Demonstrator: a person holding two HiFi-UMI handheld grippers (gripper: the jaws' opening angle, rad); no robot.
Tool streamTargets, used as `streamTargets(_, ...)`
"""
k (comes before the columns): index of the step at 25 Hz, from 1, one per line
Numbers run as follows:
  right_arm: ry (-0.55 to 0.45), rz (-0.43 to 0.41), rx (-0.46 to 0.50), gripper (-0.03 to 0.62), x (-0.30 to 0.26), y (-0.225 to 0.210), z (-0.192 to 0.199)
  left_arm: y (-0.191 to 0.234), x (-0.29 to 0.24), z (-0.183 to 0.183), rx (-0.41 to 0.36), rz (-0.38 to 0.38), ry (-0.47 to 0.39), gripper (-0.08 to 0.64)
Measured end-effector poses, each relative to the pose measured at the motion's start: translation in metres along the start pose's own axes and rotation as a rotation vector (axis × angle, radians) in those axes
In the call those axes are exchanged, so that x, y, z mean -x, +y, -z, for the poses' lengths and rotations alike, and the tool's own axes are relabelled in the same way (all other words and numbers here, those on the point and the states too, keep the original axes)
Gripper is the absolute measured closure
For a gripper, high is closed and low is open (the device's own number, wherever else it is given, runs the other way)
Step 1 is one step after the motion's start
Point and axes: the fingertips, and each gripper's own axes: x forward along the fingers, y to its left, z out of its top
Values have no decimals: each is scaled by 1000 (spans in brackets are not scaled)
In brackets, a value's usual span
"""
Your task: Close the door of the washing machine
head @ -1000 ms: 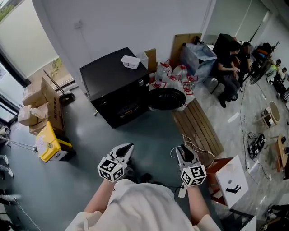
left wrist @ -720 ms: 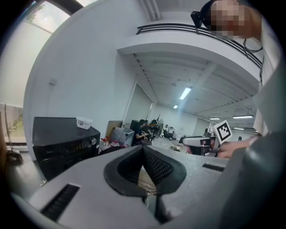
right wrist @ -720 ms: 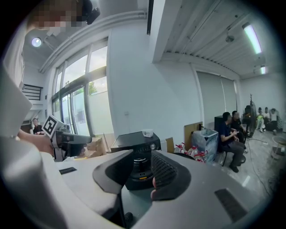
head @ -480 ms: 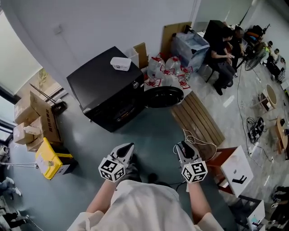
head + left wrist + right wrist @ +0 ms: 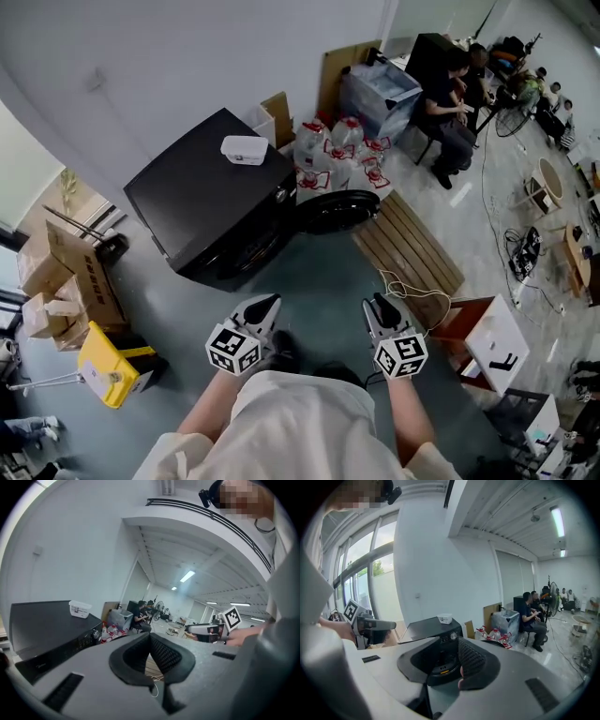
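The black washing machine [image 5: 211, 202] stands against the white wall with its round door [image 5: 337, 211] swung open to the right. A small white tub [image 5: 244, 148] sits on its top. Both grippers hang over the grey floor, well short of the machine. My left gripper [image 5: 261, 312] has its pads meeting at the tips and holds nothing. My right gripper [image 5: 379, 312] stands open and empty. In the left gripper view the machine [image 5: 47, 625] is at the left behind the gripper [image 5: 150, 641]. In the right gripper view the gripper [image 5: 450, 646] frames the machine's front [image 5: 436, 630], with the door [image 5: 492, 642] to the right.
Water bottles [image 5: 337, 150] crowd the floor behind the open door. A wooden pallet [image 5: 408, 248] and a white cable [image 5: 403, 286] lie to the right. Cardboard boxes [image 5: 66, 272] and a yellow box [image 5: 108, 366] stand at the left. People [image 5: 445, 94] sit at the far right.
The person has walked forward with both grippers. The washing machine and its open door now look larger and nearer. The door's position is unchanged, and so are both pairs of jaws.
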Motion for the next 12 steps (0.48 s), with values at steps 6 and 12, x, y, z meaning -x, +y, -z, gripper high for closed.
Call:
streamTargets(6, 23, 36, -10, 454, -27, -2, -2, 28, -15, -2, 7, 40, 30, 554)
streamTargets(12, 64, 33, -11, 454, -58, -30, -1, 43, -50, -3, 24, 41, 51, 554)
